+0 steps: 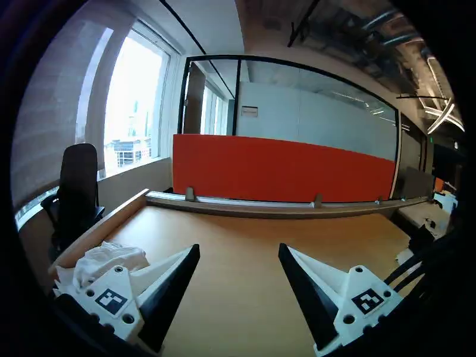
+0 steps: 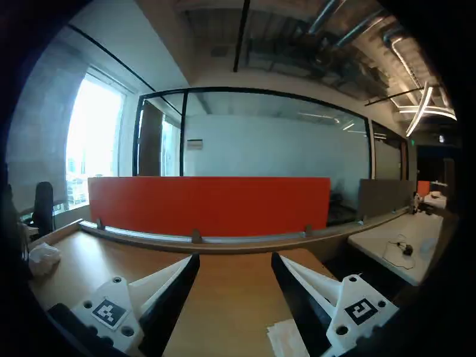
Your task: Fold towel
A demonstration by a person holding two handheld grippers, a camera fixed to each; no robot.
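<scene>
In the left gripper view, the left tongs (image 1: 238,246) reach forward from the bottom edge with their two white, black-tipped fingers wide apart and nothing between them. They hang above a long wooden bench (image 1: 333,232). The towel (image 1: 110,259), white and crumpled into a loose heap, lies on the bench at its near left corner, just beside the left finger and partly behind it; whether they touch cannot be told. Along the bench's far edge stands an orange screen (image 1: 279,166), with a glass wall (image 1: 309,107) behind it. A black chair (image 1: 77,190) sits off the bench's left end, under a bright window (image 1: 134,113). In the right gripper view, the right tongs (image 2: 235,256) also stand open, fingers spread and gripping nothing, above the same bench (image 2: 95,262). The towel (image 2: 43,259) shows here as a small white bundle at the far left edge of the bench, well apart from these tongs. The screen (image 2: 208,205) runs across the middle, with the chair (image 2: 41,208) and window (image 2: 89,137) to the left. A white sheet of paper (image 2: 288,339) lies on the bench close to the right finger. To the right stands a white bench (image 2: 387,232) carrying a dark cable (image 2: 404,247).
</scene>
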